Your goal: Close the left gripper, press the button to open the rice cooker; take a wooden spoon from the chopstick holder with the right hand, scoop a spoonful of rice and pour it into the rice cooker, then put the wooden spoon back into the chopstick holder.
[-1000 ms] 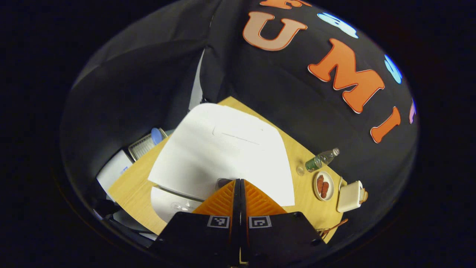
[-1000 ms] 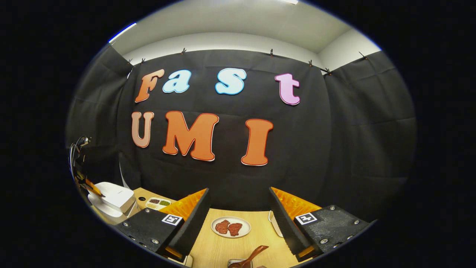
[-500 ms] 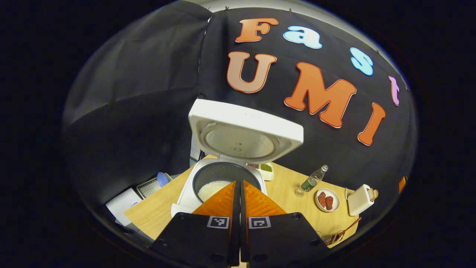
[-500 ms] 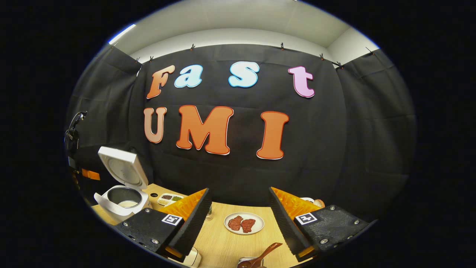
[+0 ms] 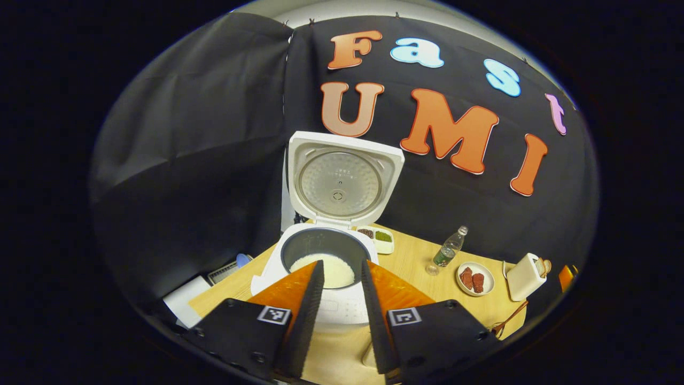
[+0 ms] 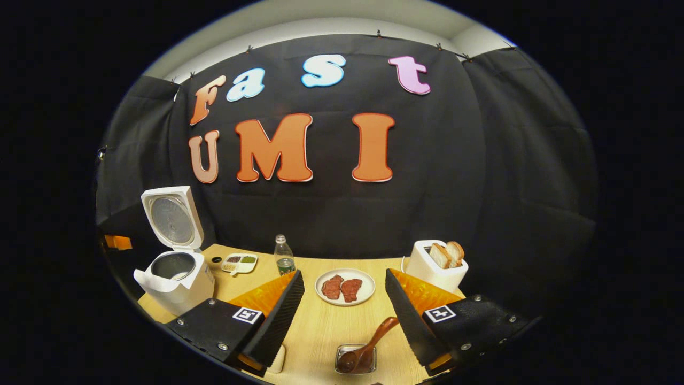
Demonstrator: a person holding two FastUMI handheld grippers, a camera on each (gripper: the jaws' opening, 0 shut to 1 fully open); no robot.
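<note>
The cooker (image 5: 320,267) lid has sprung up; the left hand-held gripper (image 5: 340,275) has parted. The right hand-held gripper (image 6: 344,299), fingers apart, hangs above the spoon (image 6: 368,347) in its holder (image 6: 355,359).

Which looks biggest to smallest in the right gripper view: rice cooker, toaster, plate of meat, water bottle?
1. rice cooker, lid up
2. toaster and plate of meat: too alike to rank
3. water bottle

All stand at a similar depth, so the order seems fair.
</note>
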